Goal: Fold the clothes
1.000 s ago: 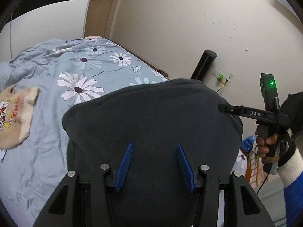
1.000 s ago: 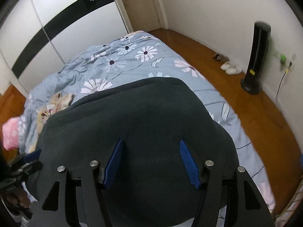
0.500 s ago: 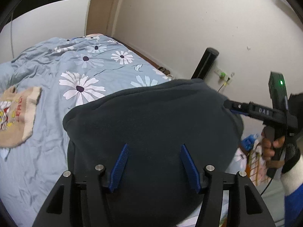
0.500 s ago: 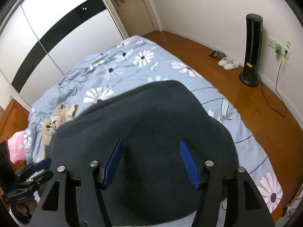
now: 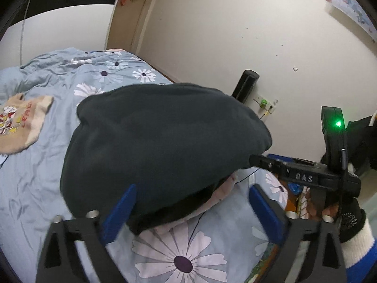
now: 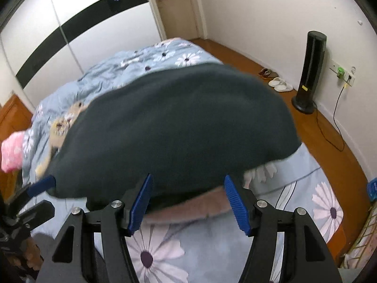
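Note:
A dark teal fleece garment billows over the bed with the blue daisy cover; its pinkish underside shows at its near edge. My left gripper is open, its blue fingers wide apart at the garment's near edge. My right gripper is open too, with the garment's edge lying between and beyond its fingers. The right gripper also shows in the left wrist view at the garment's right corner. The left gripper shows in the right wrist view at the left corner.
A beige printed garment lies on the bed to the left. A pink item sits at the bed's far left. A black tower fan, slippers and a wall socket with cable stand along the right wall on the wooden floor.
Both grippers opened wider and pulled back from the garment, which now drops away from them toward the bed. More of the bed cover shows in front of both grippers.

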Tool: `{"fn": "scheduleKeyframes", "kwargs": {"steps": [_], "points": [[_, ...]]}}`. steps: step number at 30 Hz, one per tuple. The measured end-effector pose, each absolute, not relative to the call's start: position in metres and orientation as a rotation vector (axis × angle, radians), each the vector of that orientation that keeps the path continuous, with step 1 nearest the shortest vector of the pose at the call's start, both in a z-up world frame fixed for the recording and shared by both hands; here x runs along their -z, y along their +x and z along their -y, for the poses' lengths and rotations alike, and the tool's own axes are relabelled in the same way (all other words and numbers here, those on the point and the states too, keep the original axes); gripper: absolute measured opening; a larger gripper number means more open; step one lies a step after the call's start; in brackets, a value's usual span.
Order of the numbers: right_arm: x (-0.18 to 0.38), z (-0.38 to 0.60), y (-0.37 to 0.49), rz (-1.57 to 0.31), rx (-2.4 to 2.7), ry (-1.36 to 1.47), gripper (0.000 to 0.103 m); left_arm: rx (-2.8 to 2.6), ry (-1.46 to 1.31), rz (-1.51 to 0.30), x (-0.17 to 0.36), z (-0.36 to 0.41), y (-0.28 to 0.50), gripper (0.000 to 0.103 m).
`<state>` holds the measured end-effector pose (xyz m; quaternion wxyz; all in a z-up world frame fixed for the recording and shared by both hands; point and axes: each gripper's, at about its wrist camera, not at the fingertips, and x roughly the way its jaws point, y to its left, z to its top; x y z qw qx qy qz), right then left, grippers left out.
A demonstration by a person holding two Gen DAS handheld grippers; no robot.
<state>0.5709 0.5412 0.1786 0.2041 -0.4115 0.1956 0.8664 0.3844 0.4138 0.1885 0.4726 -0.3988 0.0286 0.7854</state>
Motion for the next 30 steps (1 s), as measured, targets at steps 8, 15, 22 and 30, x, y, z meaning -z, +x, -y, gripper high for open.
{"fn": "scheduleKeyframes", "kwargs": {"steps": [8, 15, 22, 30], "points": [[-0.154, -0.535, 0.576, -0.546, -2.363, -1.212, 0.085, -1.948, -1.053, -0.071, -0.165, -0.407, 0.392, 0.103], [-0.149, -0.534, 0.579, -0.536, -2.364, -1.240, 0.095, -1.993, -1.194, -0.009, -0.136, -0.399, 0.382, 0.103], [-0.149, -0.525, 0.575, -0.481, -2.383, -1.263, 0.103, -2.080, -1.191, 0.000, -0.133, -0.394, 0.378, 0.103], [-0.157, -0.517, 0.572, -0.422, -2.397, -1.238, 0.103, -2.105, -1.149, -0.027, -0.139, -0.396, 0.380, 0.103]]}}
